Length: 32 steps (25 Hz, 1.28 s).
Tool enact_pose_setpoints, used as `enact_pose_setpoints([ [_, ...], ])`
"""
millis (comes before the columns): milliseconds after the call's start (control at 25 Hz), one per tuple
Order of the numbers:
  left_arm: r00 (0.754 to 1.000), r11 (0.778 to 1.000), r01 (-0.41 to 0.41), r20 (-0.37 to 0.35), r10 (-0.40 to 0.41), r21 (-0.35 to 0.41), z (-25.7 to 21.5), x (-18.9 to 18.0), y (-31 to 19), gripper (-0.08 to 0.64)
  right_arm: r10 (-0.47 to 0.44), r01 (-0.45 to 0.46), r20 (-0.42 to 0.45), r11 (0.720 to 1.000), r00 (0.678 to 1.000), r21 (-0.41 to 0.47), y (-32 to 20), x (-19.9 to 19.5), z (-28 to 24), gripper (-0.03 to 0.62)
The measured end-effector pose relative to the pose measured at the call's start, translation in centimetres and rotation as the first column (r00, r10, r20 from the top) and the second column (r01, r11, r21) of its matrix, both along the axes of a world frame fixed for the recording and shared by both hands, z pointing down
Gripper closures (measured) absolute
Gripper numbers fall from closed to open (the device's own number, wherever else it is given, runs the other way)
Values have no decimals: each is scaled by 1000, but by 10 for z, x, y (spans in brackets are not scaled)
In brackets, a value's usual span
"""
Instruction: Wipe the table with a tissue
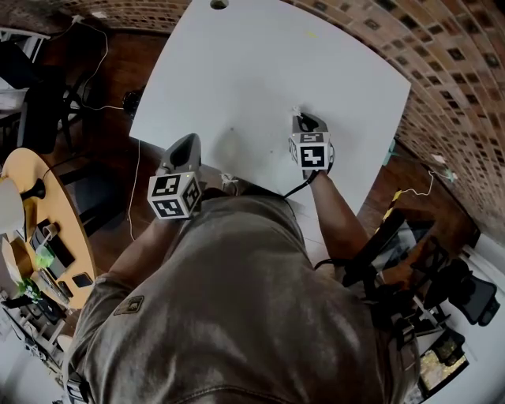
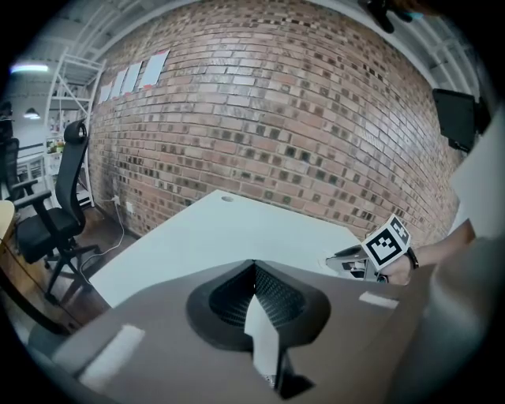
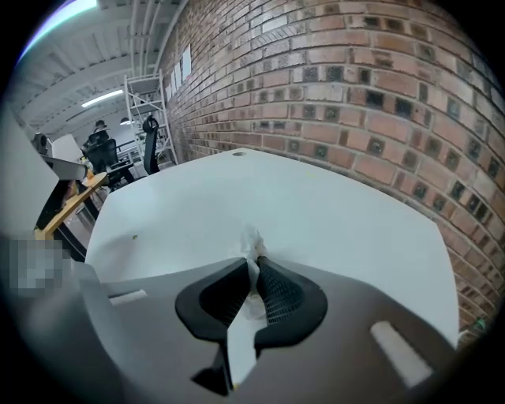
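Clearly pinched, a small crumpled white tissue [image 3: 252, 241] sticks out from the tips of the right gripper [image 3: 254, 262], whose two black ribbed jaws are pressed onto it from either side. The tissue's free end lies against the white table [image 3: 331, 213], well in from the edges. From the head view, the right gripper [image 1: 306, 125] sits on the right half of the table [image 1: 260, 71], its marker cube toward the person, and only a scrap of tissue [image 1: 297, 112] shows at its tip.

The left gripper [image 2: 252, 267] has its jaws pressed together with nothing between them. In the head view the left gripper [image 1: 188, 142] is over the near edge of the table, well apart from the right one; whether it touches the surface I cannot tell.

A small round cable hole [image 1: 219, 4] marks the table's far edge. A brick wall [image 2: 300, 118] runs behind the table, a black office chair [image 2: 55, 213] stands on the floor to the left, and a round wooden table [image 1: 55, 205] holds clutter.
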State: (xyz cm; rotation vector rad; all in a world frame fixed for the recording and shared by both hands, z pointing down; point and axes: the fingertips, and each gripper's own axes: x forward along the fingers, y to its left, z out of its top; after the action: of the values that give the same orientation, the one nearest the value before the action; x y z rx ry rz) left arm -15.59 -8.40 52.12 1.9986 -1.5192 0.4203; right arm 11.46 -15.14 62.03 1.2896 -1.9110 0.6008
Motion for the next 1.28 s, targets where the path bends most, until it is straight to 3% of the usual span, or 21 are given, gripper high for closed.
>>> enact_pose_setpoints([
  [200,1000,1000,-18,-1,18,1,0,4,0,558,13,-13,3,1000,1000,8,1,8,-2,548],
  [800,994,994,-113,-9,113,6,-1,39,-12,558,259,-259,-47,966,965,5,28,117,-4,548],
  [1280,991,991,-133,-14,133,7,-1,46,-9,558,216,-216,-37,976,976,-9,43,100,-2,548],
])
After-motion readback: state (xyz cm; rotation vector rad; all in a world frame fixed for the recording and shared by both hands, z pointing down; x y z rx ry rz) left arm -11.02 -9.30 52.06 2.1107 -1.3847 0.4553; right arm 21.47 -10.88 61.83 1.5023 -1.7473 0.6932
